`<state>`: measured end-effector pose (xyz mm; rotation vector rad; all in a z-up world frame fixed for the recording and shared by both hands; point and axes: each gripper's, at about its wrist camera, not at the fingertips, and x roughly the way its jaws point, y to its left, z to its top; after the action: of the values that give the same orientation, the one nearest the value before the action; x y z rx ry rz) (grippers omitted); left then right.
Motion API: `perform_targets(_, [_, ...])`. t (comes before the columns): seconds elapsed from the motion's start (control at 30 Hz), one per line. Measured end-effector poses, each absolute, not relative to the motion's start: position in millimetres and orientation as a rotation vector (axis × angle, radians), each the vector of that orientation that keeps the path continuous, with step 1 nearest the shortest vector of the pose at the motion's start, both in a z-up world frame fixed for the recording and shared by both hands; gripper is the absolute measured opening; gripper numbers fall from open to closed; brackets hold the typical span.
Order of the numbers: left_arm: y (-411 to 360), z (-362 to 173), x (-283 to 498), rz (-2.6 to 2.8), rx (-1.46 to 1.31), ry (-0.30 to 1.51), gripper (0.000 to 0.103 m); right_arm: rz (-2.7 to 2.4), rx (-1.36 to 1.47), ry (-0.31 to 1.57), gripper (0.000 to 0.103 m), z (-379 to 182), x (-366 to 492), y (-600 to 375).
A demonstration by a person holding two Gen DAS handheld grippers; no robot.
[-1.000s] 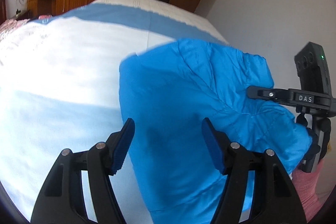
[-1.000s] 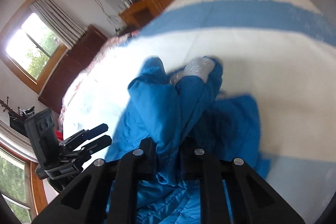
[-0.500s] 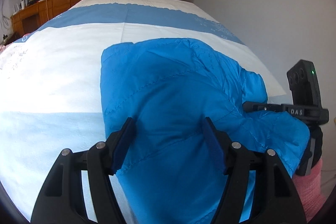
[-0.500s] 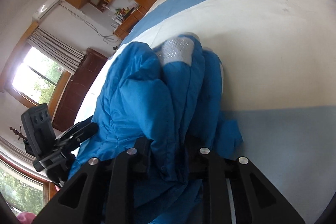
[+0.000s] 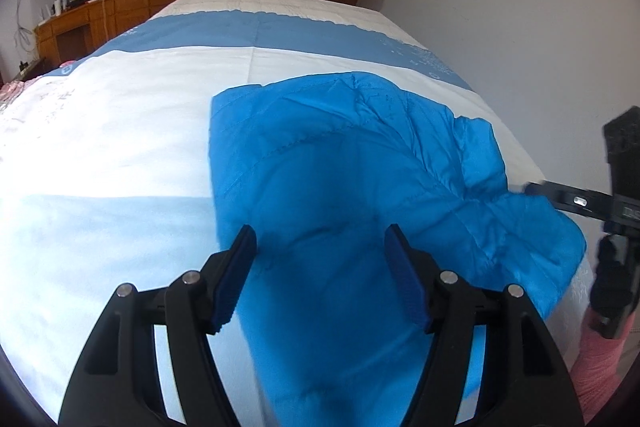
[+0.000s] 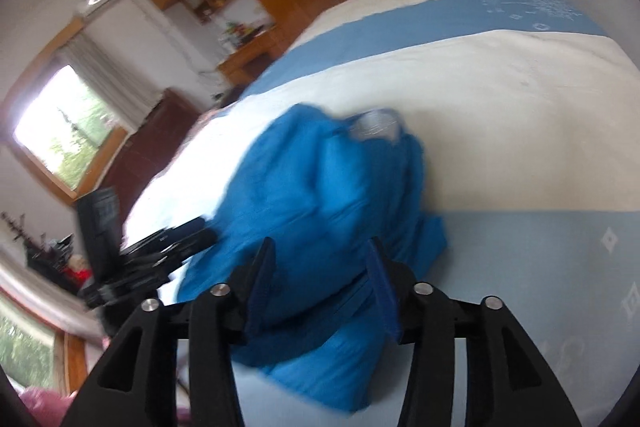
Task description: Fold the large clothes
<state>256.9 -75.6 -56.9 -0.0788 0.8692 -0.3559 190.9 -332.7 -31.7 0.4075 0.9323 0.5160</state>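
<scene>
Your bed point(image 5: 120, 131), striped white and blue, carries the folded blue jacket point(image 5: 340, 167) near its wall-side edge. Your left gripper point(image 5: 320, 263) hovers over the jacket, fingers wide and empty. Your right gripper point(image 6: 320, 279) is opening, the jacket bulging between its fingers, unpinched.

Blue padded jacket point(image 5: 360, 179) spread over striped bedspread point(image 5: 120, 131), centre to right of frame; left gripper point(image 5: 320, 263) at bottom, jaws apart above jacket; right gripper point(image 5: 560, 199) at right edge
</scene>
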Motion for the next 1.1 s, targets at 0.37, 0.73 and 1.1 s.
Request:
perform_targets(0.37, [-67,-56,218,-0.342,-0.09,0.839,0.065,0.551,0.331,0.915,0.05,-4,146,-324])
perform_targets(0.73, [-70,-56,217,-0.315,-0.12,0.87,0.065,0.564,0.197,1.049,0.016,-20,167,-274])
perform_targets(1.1, [-95,-75,214,-0.373,-0.032,0.895,0.072,0.484,0.253,1.136,0.008,-88,128,-299])
